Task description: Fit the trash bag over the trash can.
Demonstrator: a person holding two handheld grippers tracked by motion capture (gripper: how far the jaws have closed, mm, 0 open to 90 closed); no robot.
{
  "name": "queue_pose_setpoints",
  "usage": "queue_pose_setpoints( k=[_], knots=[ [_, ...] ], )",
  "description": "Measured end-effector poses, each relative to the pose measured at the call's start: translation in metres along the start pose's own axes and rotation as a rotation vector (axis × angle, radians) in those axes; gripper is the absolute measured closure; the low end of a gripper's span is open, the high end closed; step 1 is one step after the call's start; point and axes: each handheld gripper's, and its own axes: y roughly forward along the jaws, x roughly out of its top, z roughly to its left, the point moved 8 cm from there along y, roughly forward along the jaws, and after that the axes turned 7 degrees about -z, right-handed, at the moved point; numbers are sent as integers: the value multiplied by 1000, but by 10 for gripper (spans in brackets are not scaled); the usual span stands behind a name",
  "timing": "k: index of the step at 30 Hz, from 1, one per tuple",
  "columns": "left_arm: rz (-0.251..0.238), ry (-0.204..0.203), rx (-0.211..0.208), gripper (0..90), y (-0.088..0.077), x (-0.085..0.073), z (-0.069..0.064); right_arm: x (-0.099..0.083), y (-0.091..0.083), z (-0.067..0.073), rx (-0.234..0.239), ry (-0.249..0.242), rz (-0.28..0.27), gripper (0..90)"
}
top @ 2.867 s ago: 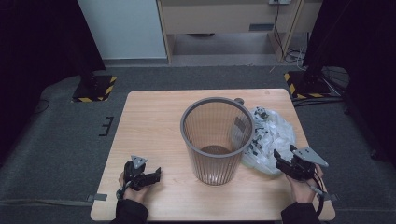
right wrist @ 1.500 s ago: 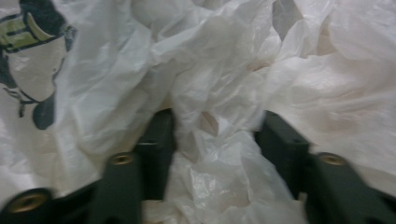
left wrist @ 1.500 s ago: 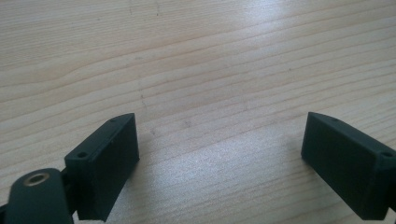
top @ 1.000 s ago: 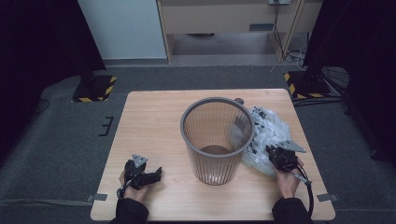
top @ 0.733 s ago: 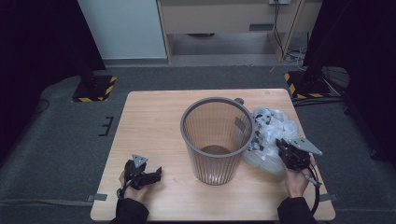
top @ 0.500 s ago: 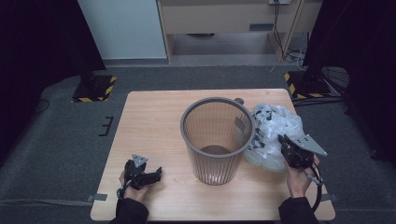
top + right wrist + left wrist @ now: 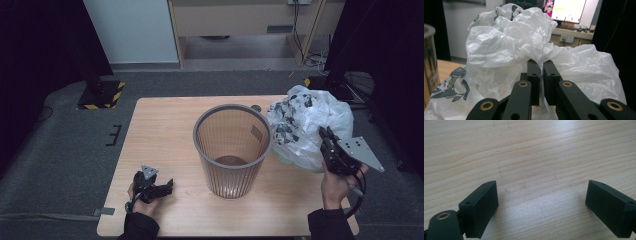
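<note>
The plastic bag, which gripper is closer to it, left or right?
Right. The right gripper is clamped on the plastic bag; the left gripper rests open across the table, beyond the bin.

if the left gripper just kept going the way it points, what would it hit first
Probably the wire waste basket: the open left gripper lies low on the table, pointing roughly toward the basket's base, with bare wood between; depth is unclear.

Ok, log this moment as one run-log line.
right tool: shut on plastic bag, lifted beside bin | left tool: open, empty, low over table
</note>
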Motion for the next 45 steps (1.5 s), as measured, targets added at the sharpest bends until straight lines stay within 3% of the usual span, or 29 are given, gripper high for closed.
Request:
queue_pose_setpoints(
  k=[11,16,24,33,38,39,43,44,45],
  knots=[
    [0,0,0,103,0,0,0,50,-19,-5,-51,0,-132,858],
    [0,0,0,103,0,0,0,87,-33,-7,-67,20,-223,858],
    [0,0,0,103,0,0,0,121,-47,-1,-71,46,-296,857],
    [0,0,0,103,0,0,0,134,-59,33,-40,55,-348,856],
    [0,0,0,103,0,0,0,130,-58,57,-17,83,-350,856],
    [0,0,0,103,0,0,0,128,-57,67,-11,85,-351,856],
    [0,-1,0,103,0,0,0,124,-57,83,-4,93,-353,856],
    [0,0,0,103,0,0,0,122,-57,93,6,94,-352,856],
    [0,0,0,103,0,0,0,122,-57,93,6,94,-352,856]
  ],
)
